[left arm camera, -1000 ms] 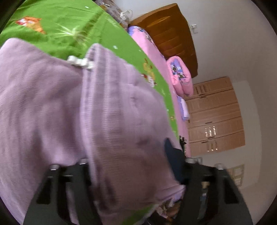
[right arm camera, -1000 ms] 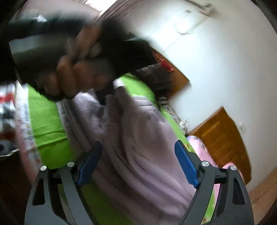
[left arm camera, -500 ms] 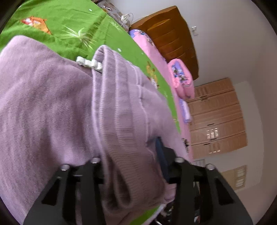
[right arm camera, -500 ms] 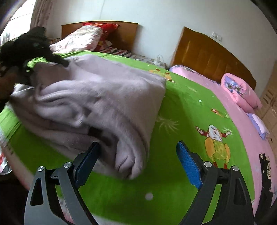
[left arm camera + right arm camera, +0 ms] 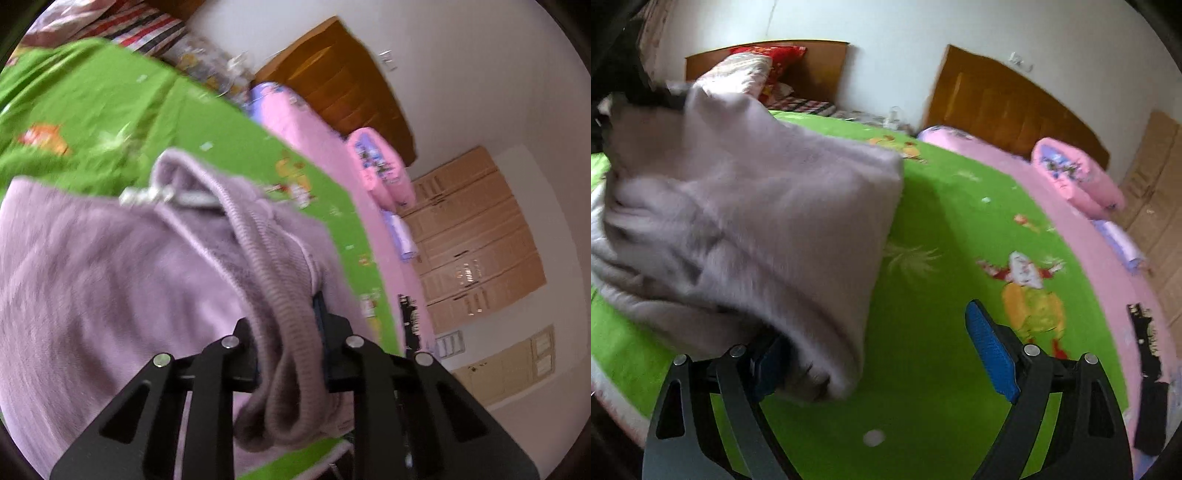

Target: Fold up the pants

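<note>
The lilac knit pants (image 5: 110, 295) lie bunched on the green bed cover (image 5: 92, 110). My left gripper (image 5: 288, 343) is shut on a ribbed fold of the pants, which hangs down between the jaws. In the right wrist view the pants (image 5: 757, 221) are lifted at the left, and their lower edge hangs over my left fingertip (image 5: 768, 362). My right gripper (image 5: 882, 354) is open with nothing held between the jaws, above the green cover (image 5: 942, 277).
A pink blanket (image 5: 1052, 206) and a pink pillow (image 5: 1078, 177) lie along the bed's far side. Wooden headboards (image 5: 1015, 107) stand against the white wall. A wooden wardrobe (image 5: 469, 251) is beyond the bed. A second bed with red pillows (image 5: 768, 62) is at the back left.
My left gripper has closed onto the ribbed fold of the pants. My right gripper has swung away from the hand and pants toward the bed and stays open.
</note>
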The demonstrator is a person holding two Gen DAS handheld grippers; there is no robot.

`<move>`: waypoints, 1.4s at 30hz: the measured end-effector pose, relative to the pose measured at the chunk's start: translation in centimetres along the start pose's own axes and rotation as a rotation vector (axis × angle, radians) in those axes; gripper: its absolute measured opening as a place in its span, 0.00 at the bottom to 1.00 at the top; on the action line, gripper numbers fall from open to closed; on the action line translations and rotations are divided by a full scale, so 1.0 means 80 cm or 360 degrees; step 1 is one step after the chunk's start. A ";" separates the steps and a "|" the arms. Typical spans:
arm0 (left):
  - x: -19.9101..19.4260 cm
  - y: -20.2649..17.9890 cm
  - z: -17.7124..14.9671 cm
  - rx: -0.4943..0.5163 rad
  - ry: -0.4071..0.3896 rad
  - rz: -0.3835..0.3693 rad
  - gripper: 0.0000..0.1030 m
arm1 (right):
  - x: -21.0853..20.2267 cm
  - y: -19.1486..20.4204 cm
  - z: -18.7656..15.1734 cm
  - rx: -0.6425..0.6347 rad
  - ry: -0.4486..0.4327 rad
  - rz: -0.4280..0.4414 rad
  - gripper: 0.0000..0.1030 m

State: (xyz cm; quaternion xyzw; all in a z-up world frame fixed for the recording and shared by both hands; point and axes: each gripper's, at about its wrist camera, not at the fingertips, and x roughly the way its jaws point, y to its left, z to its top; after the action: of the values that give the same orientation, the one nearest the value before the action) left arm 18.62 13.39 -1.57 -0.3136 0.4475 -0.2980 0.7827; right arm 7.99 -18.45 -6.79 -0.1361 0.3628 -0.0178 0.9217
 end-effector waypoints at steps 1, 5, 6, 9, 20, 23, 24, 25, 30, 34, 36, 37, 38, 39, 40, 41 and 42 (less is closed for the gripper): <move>-0.013 -0.012 0.006 0.0015 -0.0037 -0.0059 0.19 | 0.002 0.002 0.000 -0.0017 0.0004 -0.0015 0.81; -0.103 -0.027 0.018 0.0062 -0.0251 -0.0099 0.18 | -0.016 0.010 0.002 -0.0072 -0.0045 0.0006 0.83; -0.132 -0.023 0.015 0.0084 -0.0309 -0.0068 0.18 | -0.029 0.016 0.005 -0.0113 -0.0115 0.0013 0.84; -0.171 0.036 -0.008 -0.0003 -0.0319 0.0053 0.18 | -0.036 0.033 0.007 -0.0243 -0.0194 0.0007 0.87; -0.134 0.127 -0.060 -0.0247 -0.0303 0.0023 0.19 | -0.030 0.030 0.001 -0.0241 -0.0148 -0.0050 0.87; -0.110 0.143 -0.061 -0.0272 -0.0233 0.0061 0.21 | -0.014 0.023 -0.011 -0.0208 -0.0022 -0.0008 0.87; -0.110 0.162 -0.063 -0.0317 -0.0241 0.0016 0.22 | -0.014 0.020 -0.011 -0.0191 -0.0027 0.0013 0.87; -0.110 0.171 -0.066 -0.0349 -0.0253 -0.0032 0.23 | -0.012 0.020 -0.007 -0.0213 -0.0023 0.0016 0.87; -0.116 0.169 -0.073 -0.0312 -0.0250 -0.0078 0.41 | -0.004 0.006 -0.006 -0.0153 0.0006 0.0217 0.89; -0.175 0.133 -0.081 -0.0220 -0.0394 0.0177 0.78 | -0.019 -0.022 -0.010 -0.0110 0.0040 0.0542 0.89; -0.207 0.112 -0.081 -0.0141 -0.0486 0.0276 0.78 | -0.041 -0.024 -0.015 -0.0221 0.0014 0.0712 0.89; -0.220 0.094 -0.077 -0.0081 -0.0520 0.0277 0.78 | -0.056 -0.032 -0.012 -0.0224 -0.0051 0.0828 0.89; -0.223 0.078 -0.072 -0.0032 -0.0526 0.0257 0.78 | -0.063 -0.040 -0.003 -0.0186 -0.0092 0.0914 0.89; -0.219 0.060 -0.064 0.0033 -0.0518 0.0228 0.78 | -0.066 -0.049 0.012 -0.0128 -0.0133 0.0991 0.89; -0.207 0.039 -0.054 0.0108 -0.0487 0.0201 0.78 | -0.063 -0.056 0.036 -0.0051 -0.0197 0.1094 0.89; -0.194 0.023 -0.050 0.0173 -0.0450 0.0175 0.78 | -0.057 -0.058 0.056 -0.0004 -0.0242 0.1176 0.89; -0.176 0.007 -0.044 0.0240 -0.0405 0.0162 0.78 | -0.048 -0.056 0.078 0.0023 -0.0265 0.1269 0.90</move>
State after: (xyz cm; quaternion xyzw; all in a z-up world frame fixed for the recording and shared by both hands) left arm 9.65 23.45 3.81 -0.2661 0.3365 -0.2484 0.8685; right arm 9.63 -20.75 1.28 0.0207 0.3113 0.3497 0.8834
